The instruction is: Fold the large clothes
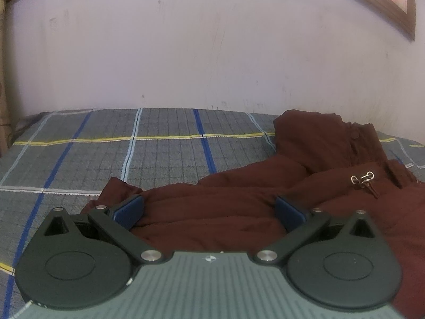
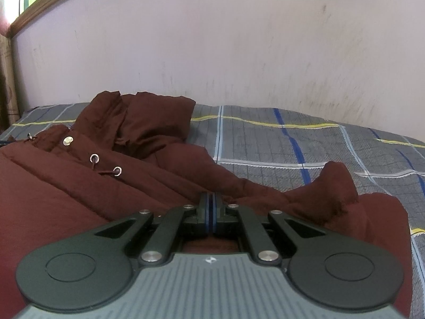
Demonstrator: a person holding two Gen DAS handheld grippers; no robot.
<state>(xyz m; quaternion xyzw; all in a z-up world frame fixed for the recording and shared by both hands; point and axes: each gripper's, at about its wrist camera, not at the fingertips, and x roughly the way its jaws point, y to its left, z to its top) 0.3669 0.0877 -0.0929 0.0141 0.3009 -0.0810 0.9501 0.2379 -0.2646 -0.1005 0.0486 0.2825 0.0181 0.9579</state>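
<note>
A maroon padded jacket (image 1: 239,207) lies spread across a bed (image 1: 159,154) covered in a grey plaid sheet, its hood (image 1: 313,133) bunched toward the pale wall (image 1: 212,47) at 12 o'clock, apparently laid out so it can be folded. In the left wrist view, the left hand-held gripper (image 1: 209,211) hovers low over the jacket's near edge with its 2 blue-padded fingers (image 1: 130,210) spread wide and nothing between them, the sleeve end lying at about 10 o'clock of it, a stance that looks ready to pinch the fabric. In the right wrist view, the right hand-held gripper (image 2: 211,212) has its pads pressed together over the jacket; whether a thin layer of cloth is caught between them cannot be told. The right sleeve (image 2: 332,186) trails off at 2 o'clock, its cuff raised, while metal eyelets (image 2: 106,164) and a snap button (image 2: 67,141) sit at 10 o'clock. The fold appears not yet begun.
</note>
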